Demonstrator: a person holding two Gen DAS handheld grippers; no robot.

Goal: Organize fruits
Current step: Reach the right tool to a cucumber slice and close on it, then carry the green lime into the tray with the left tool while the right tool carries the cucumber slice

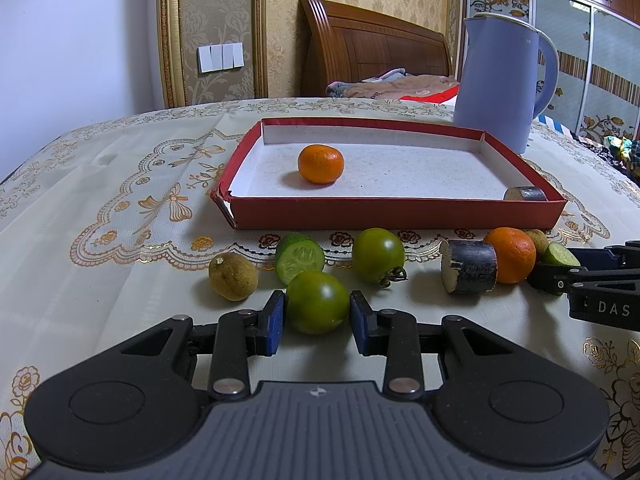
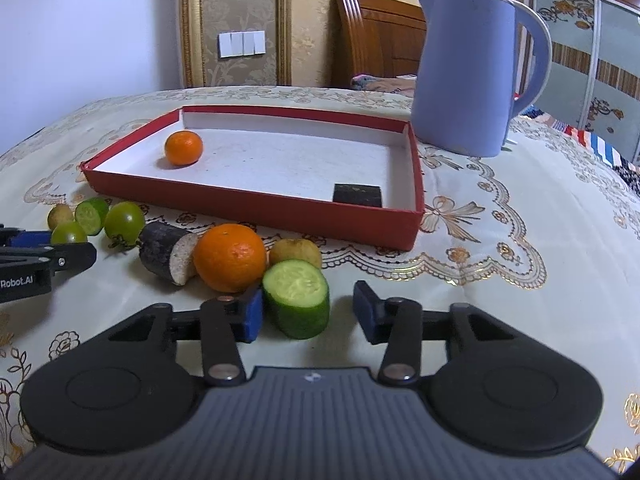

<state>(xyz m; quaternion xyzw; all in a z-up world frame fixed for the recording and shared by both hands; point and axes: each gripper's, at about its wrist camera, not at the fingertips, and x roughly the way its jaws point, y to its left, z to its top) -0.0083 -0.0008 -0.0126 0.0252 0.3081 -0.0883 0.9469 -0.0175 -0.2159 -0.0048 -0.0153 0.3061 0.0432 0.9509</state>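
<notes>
Embroidered cream tablecloth (image 1: 120, 208) carries a red tray (image 1: 400, 212) with a tangerine (image 1: 321, 163) and a dark cut piece (image 1: 526, 193) already inside. Before the tray's near wall lies a row of fruit. At its left end, the left gripper (image 1: 317, 312) pinches a green tomato (image 1: 317, 302). At the right end, the right gripper (image 2: 308, 314) straddles a cucumber chunk (image 2: 297, 298): the left pad touches, the right stands clear. Centre that grip before lifting, then clear the wall.

left tool (image 1: 317, 312): black linkage | blue pads | silver rivets | ribbed grey body
</notes>
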